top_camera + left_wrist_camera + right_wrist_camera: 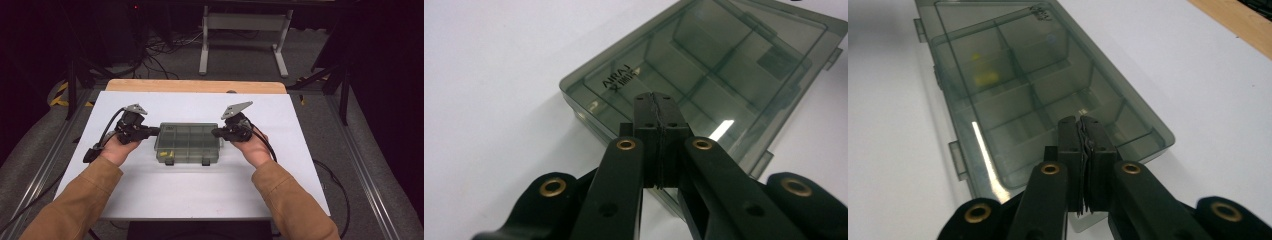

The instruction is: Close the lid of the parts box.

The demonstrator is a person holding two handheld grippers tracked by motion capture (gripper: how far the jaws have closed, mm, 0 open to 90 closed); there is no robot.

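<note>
A smoky translucent compartment box lies flat and closed on the white board, with two dark latches on its near side. My left gripper is at the box's left end, jaws pressed together with nothing between them. In the left gripper view the box lid carries printed lettering, and the gripper hovers over its near corner. My right gripper sits at the box's right end, also shut and empty. The right gripper view shows the box, small yellow pieces in a far compartment, and the gripper above the lid's near end.
The white board covers a wooden table. Beyond the table stand a white frame's legs and cables on the grey floor. Metal rails run along both sides.
</note>
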